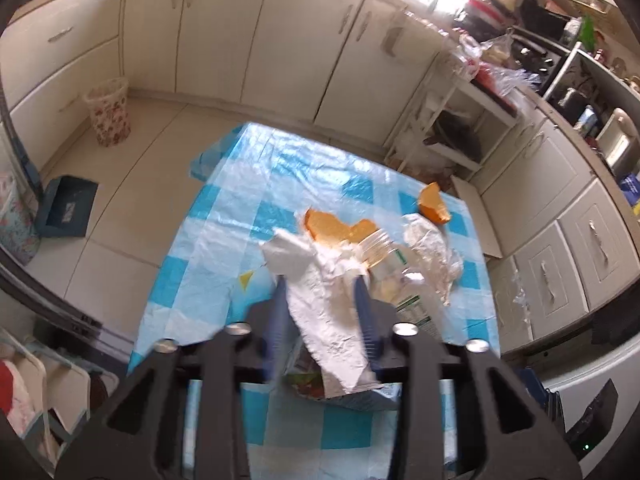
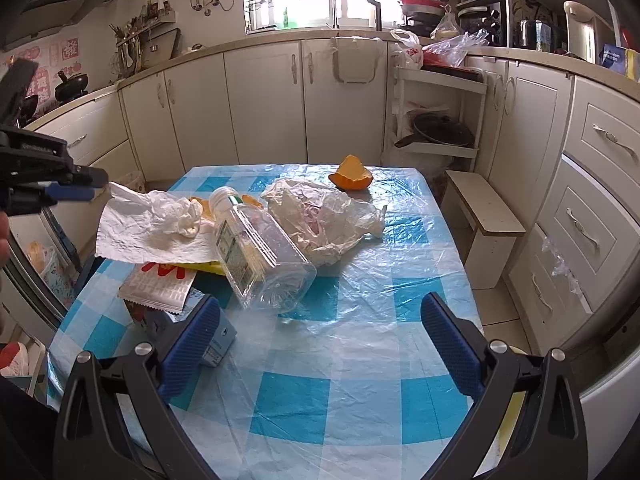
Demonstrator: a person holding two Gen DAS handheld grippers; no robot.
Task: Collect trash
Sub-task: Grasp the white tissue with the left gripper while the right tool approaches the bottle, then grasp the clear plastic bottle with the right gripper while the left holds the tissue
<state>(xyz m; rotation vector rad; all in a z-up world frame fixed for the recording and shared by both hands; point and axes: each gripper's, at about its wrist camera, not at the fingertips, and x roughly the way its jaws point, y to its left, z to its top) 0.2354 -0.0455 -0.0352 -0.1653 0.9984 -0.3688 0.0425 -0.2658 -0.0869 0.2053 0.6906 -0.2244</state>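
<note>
Tissue [image 1: 320, 300] looks weightless and crushable, clamped at one corner by the left tongs [image 1: 320, 280] (right tongs [image 2: 320, 312] gape, empty, above the counter [image 2: 360, 360]).

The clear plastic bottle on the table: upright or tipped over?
Tipped over: the bottle lies on its side on the tablecloth, white cap pointing toward the window.

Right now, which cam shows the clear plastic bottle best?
Right wrist view: the bottle lies on its side on the table, visible from cap to base. Left wrist view shows only part of it, hidden behind the paper towel and blurred.
</note>
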